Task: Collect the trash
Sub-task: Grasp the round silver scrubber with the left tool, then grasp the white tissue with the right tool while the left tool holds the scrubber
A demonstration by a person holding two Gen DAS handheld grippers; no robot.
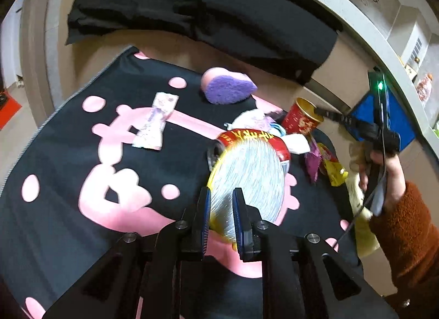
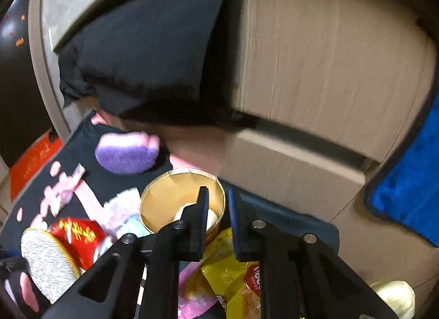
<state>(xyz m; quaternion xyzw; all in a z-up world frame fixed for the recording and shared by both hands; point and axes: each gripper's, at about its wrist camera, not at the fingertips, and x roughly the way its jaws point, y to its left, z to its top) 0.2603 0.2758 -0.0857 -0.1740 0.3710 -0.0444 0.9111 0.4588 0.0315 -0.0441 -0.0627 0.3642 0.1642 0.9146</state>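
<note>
1. Left gripper (image 1: 221,203) clenched on the rim of a red tub (image 1: 248,166); tub tipped on its side, silver foil lid facing the camera, long axis running away toward the far wrappers.
2. Right gripper (image 2: 216,203) clamped on the near rim of an upright, open red cup (image 2: 175,203); mouth up.
3. Both sit over a black and pink mat (image 1: 82,140); yellow wrapper (image 2: 227,272) just beside the cup.

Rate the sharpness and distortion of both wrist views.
Left wrist: strong fisheye bowing along the shelf edge; the mat is mostly sharp, while the foil lid near the lens is smeared. Right wrist: heavy motion blur across the cabinet and purple sponge; dark vignette in the corners; the cup rim stays readable.
</note>
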